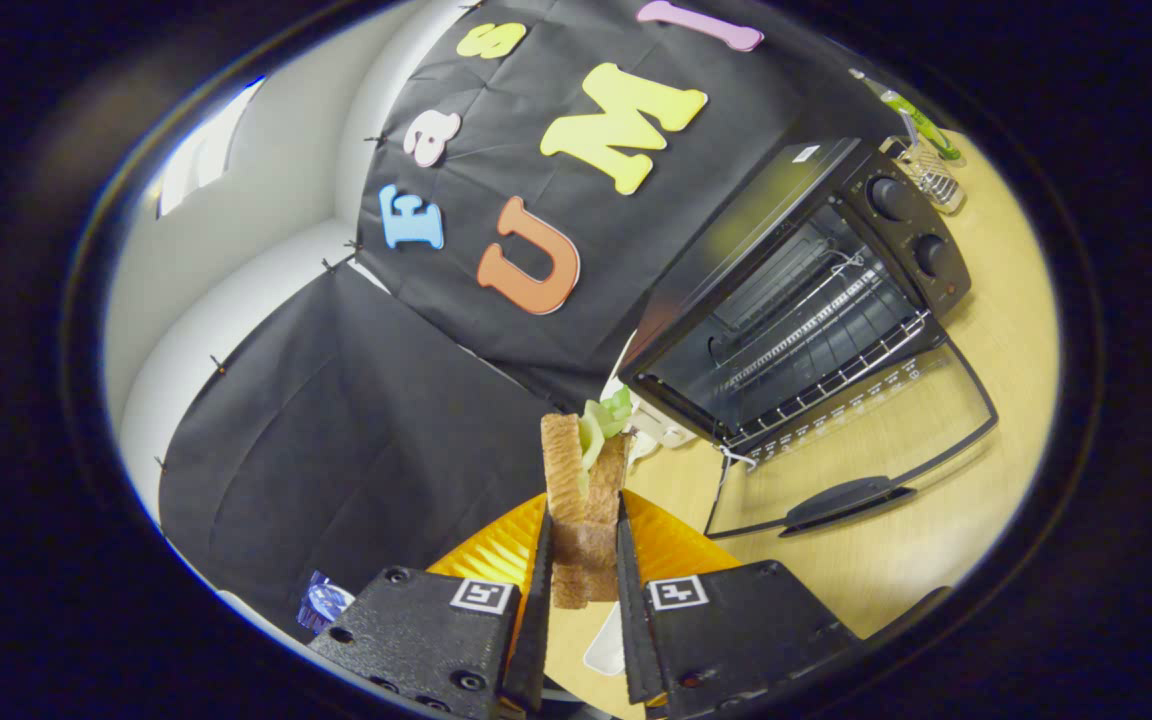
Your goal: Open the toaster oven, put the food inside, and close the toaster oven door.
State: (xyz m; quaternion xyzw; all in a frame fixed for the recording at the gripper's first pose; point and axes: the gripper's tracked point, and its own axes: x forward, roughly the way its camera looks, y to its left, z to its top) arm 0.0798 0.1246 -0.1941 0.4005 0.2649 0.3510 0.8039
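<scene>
I saw an orange plate (496,550) under my gripper (582,560), its fingers clenched on a sandwich (581,500) with lettuce showing. At two o'clock beyond it, the toaster oven (796,290) stood on the wooden table (986,330), door (856,450) dropped open, nothing between them.

Hand-held gripper (582,530) tilted, both fingers (539,590) clamped on sandwich (581,500).

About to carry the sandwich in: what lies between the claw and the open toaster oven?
In the gripper view, bare wooden tabletop, then the folded-down glass door before the toaster oven. The claw grips the sandwich.
</scene>
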